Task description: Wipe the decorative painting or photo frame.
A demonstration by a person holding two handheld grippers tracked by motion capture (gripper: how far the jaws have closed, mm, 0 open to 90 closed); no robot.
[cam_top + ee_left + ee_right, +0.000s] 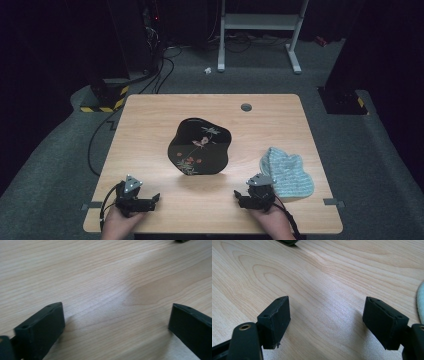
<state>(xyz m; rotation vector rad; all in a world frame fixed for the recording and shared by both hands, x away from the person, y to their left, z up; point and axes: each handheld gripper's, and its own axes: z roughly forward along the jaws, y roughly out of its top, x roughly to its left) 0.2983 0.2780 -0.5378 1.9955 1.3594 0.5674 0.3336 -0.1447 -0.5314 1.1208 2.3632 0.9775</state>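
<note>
Pale wood grain runs under both of your grippers, and nothing lies between either pair of jaws. Your left gripper [150, 200] sits low at the near edge of the table [150, 115], its jaws spread wide over bare wood. Your right gripper [240, 196] rests near the same edge on the other side, jaws also wide and empty, and the two point inward toward each other across the bare strip between them.

Just beside your right gripper, a little farther on, lies the cloth [289, 172], a light blue-and-white knitted piece bunched in a loose heap; its edge [420, 302] peeks into the right gripper view.

Farther in, around the middle of the table, the black tray [200, 146] with its painted flowers lies flat, well apart from both grippers and clear of the cloth.

As things lie, I'd judge no work is in hand: tray and cloth each lie loose on the table. Whatever concerns the cloth or the tray begins with a fresh reach.
</note>
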